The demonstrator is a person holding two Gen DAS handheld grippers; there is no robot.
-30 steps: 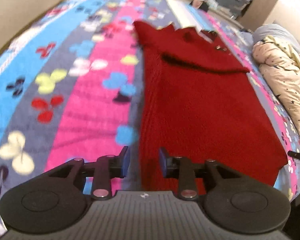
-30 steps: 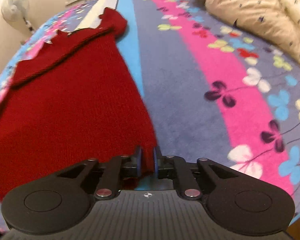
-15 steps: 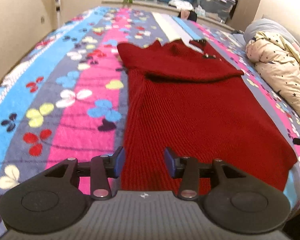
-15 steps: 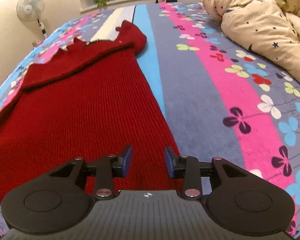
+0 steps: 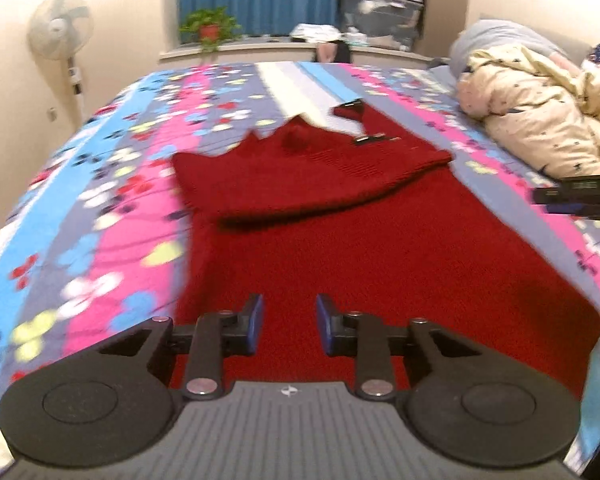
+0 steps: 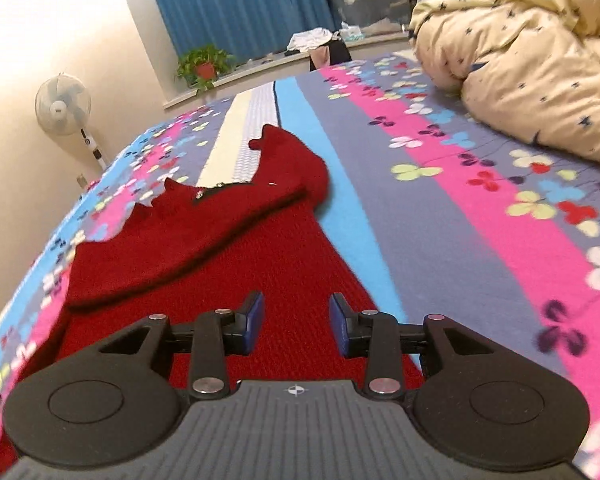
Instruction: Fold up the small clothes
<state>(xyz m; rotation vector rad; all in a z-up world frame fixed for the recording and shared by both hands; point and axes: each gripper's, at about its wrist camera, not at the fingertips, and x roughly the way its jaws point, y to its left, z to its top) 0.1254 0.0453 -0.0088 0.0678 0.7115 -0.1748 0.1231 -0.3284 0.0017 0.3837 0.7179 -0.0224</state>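
Red sweater (image 5: 380,248), released since earlier frame

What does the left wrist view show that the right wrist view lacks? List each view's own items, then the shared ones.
Left wrist only: the left gripper, jaws closing on nothing, and the other gripper's black tip at the right edge. Right wrist only: the right gripper, open. Both: the red sweater, its top folded over, the flowered bedspread, the cream quilt, the fan and the potted plant.

Warm indoor light fills both fisheye views, glaring on the wall (image 6: 40,20) left of the claw. Motion blur smears the bedspread (image 5: 112,216); edges bow.
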